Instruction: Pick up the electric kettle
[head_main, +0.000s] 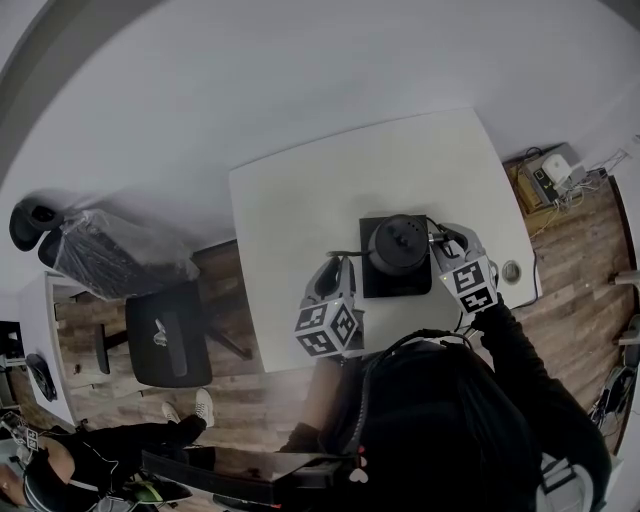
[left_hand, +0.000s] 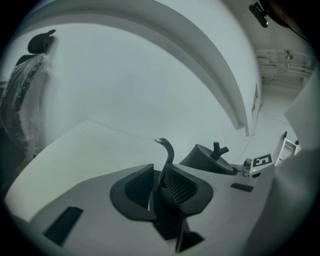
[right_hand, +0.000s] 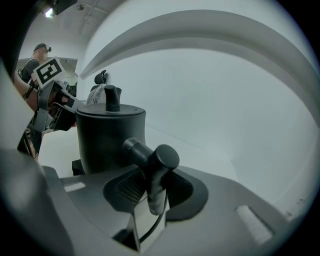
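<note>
Black kettle (head_main: 397, 243): stands on its dark base (head_main: 372, 286), on the white table (head_main: 300, 210), toward the person's edge.
Handle (right_hand: 150, 159): pinched between the right gripper's (right_hand: 152, 187) pads.
Spout (left_hand: 169, 150): rises between the left gripper's (left_hand: 160, 187) spread jaws, just beside one ribbed pad.

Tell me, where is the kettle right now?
In the head view, the electric kettle sits on its black base on the white table, between the left gripper and the right gripper.
</note>
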